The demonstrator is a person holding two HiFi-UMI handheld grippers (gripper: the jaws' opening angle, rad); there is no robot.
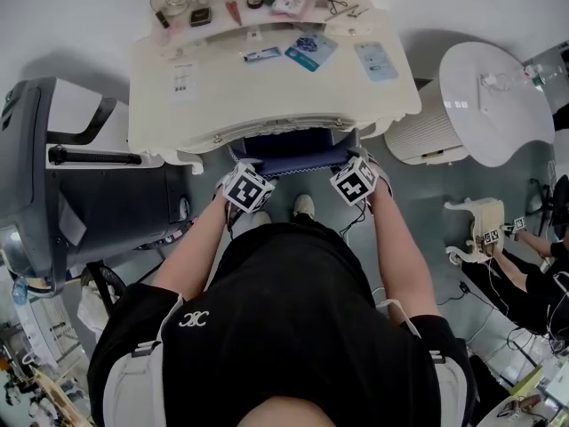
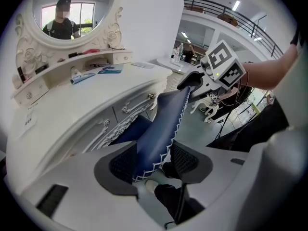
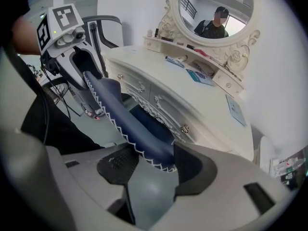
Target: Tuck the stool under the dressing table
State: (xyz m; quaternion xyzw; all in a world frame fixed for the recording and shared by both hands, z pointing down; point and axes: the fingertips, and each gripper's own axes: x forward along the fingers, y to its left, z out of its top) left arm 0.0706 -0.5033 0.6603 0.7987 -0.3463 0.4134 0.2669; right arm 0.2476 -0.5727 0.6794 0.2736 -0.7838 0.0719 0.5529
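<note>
The stool's blue padded seat (image 1: 293,157) with white zigzag trim sits mostly under the front edge of the white dressing table (image 1: 267,96). My left gripper (image 1: 240,165) is shut on the seat's near left edge, and my right gripper (image 1: 357,164) is shut on its near right edge. In the left gripper view the blue seat edge (image 2: 161,129) runs between the pads of the left gripper (image 2: 154,165), with the right gripper (image 2: 202,81) at its far end. In the right gripper view the seat (image 3: 130,119) lies between the jaws of the right gripper (image 3: 149,160), and the left gripper (image 3: 77,57) holds the far end. The stool's legs are hidden.
A grey chair (image 1: 53,185) stands close on the left. A round white table (image 1: 498,96) and a ribbed white unit (image 1: 427,132) stand on the right. Further right another person handles a small white stool (image 1: 476,225). Small items lie on the dressing table top. My shoe (image 1: 304,205) is just behind the seat.
</note>
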